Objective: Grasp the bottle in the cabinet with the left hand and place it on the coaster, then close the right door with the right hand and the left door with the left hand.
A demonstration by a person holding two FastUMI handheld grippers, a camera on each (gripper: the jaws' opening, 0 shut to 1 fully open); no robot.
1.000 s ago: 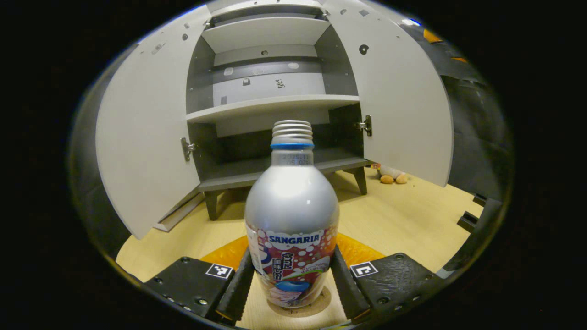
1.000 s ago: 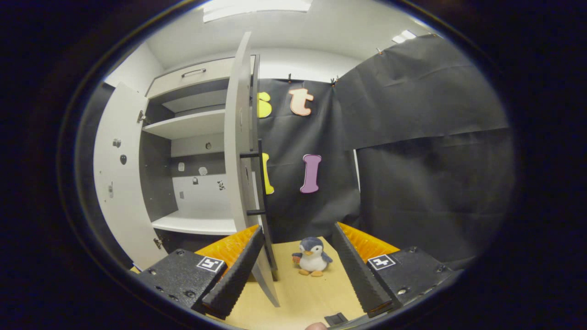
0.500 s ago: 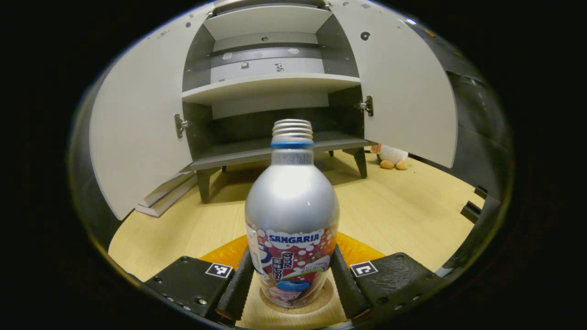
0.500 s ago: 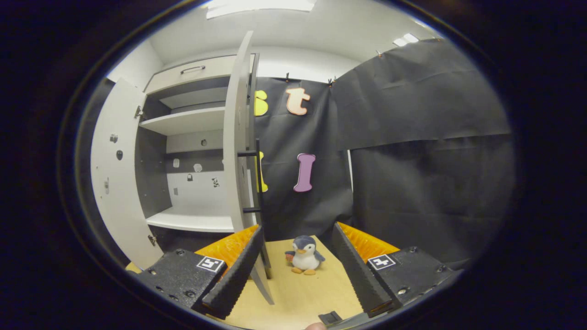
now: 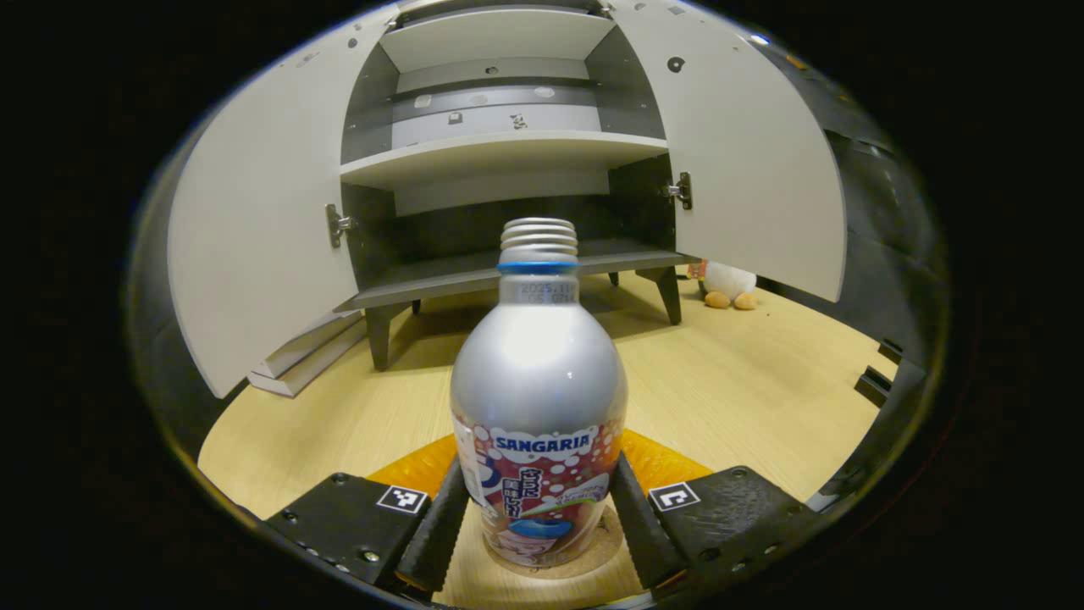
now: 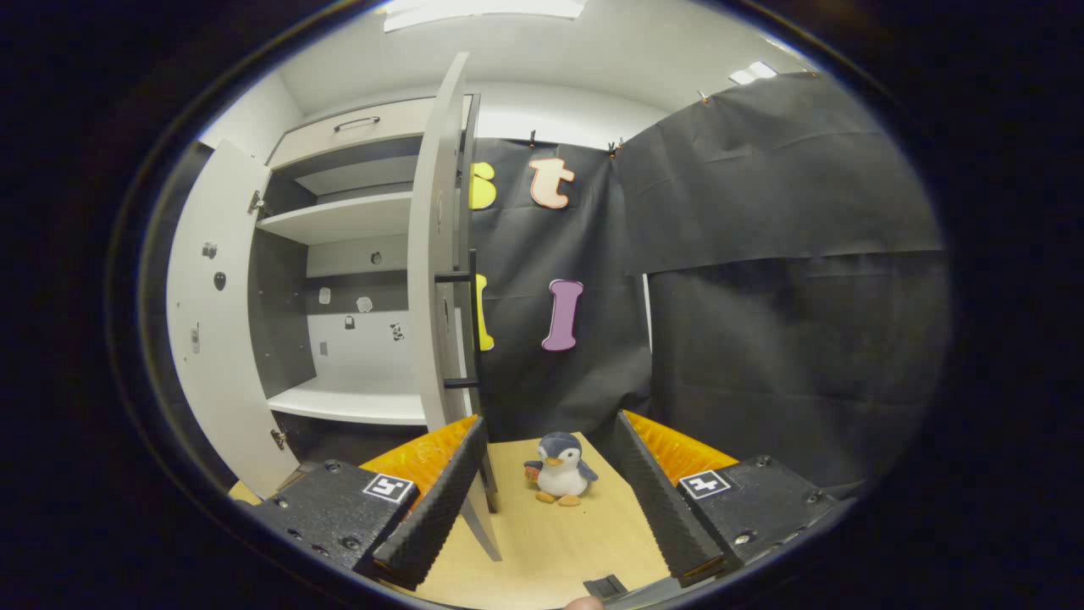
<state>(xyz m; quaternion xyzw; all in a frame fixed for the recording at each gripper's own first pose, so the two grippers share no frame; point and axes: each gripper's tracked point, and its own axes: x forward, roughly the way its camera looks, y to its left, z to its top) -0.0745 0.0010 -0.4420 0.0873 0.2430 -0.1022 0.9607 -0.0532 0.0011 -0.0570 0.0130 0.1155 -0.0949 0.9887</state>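
- Right, the bottle (image 5: 539,415) stands upright between the fingers of the left gripper (image 5: 539,529), which look clamped on its lower sides, its base on the round coaster (image 5: 603,542) on the worktop (image 5: 745,381).
- Placing looks all but done; letting go is still to come.
- Both doors are still to close: beyond the fingers, the left door (image 5: 254,246) and right door (image 5: 745,169) of the cabinet (image 5: 500,152) stand wide open.
- Over on the right gripper (image 6: 546,500), the fingers are apart and empty, a toy penguin (image 6: 559,468) on the worktop between them, the right door's edge just past its left finger.
- Compared with a second ago, the bottle has come down onto the coaster and the cabinet sits higher in the left gripper view.
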